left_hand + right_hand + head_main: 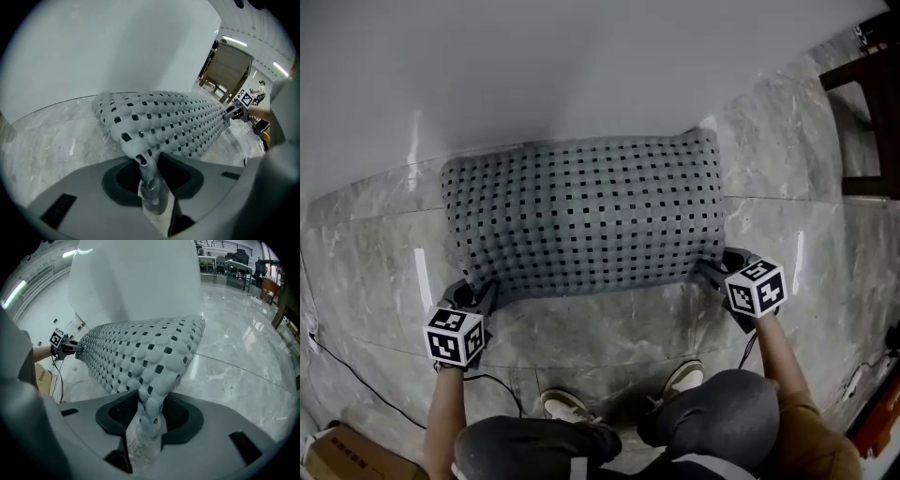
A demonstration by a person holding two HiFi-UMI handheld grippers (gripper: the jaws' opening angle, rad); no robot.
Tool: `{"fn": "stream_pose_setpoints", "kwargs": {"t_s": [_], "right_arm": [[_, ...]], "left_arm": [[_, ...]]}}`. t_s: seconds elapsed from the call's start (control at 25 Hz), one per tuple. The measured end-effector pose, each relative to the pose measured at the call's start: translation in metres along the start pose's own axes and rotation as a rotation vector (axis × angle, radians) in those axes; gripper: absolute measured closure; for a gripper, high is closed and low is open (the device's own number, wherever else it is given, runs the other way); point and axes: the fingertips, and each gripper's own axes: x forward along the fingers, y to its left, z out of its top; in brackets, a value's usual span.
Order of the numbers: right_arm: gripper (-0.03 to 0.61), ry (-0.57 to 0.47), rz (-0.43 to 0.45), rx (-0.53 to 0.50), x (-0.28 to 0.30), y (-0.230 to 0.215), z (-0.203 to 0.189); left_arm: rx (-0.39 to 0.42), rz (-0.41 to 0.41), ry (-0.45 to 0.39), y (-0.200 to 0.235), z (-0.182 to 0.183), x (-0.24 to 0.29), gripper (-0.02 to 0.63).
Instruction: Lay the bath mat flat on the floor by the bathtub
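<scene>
The right gripper [149,423] pinches the near corner of the bath mat [140,355] — which stretches left to the left gripper [70,348].

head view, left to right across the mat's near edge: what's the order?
left gripper shut on the near-left corner → bath mat → right gripper shut on the near-right corner → dark wooden furniture at the far right edge.

A cardboard box [342,457] lies at the lower left. Dark wooden furniture [862,70] stands at the upper right. Two light shoes [567,406] show below.
</scene>
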Motion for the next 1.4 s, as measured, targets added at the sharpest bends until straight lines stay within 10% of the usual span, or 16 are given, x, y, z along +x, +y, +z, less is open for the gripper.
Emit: {"fn": "stream_pose_setpoints", "kwargs": {"t_s": [0.28,0.48,0.88,1.0,1.2,1.4], "right_arm": [[0.346,0.059,-0.015,0.027,-0.005,-0.007,-0.029],[0.267,0.130,-0.196,-0.200,-0.012,-0.024,-0.031],[0.270,-0.073,-0.237,-0.172,-0.036,-0.033,0.022],[0.313,-0.206,-0.243,-0.121,-0.044,-0.028,0.045],[0.574,-0.357,-0.305,-0.196,-0.052,-0.013,0.075],[0.574,-0.472,-0.290,-0.123,-0.070,0.004,0.111]], "left_arm": [[0.064,0.034,-0.025,-0.013,-0.006,0.003,0.440],[0.089,0.054,-0.060,-0.014,-0.010,0.005,0.368],[0.235,0.299,-0.242,0.010,0.013,-0.040,0.231],[0.262,0.359,-0.318,0.008,0.036,-0.048,0.354],[0.239,0.384,-0.378,-0.003,0.060,-0.043,0.609],[0.137,0.342,-0.373,-0.019,0.075,-0.038,0.609]]}}
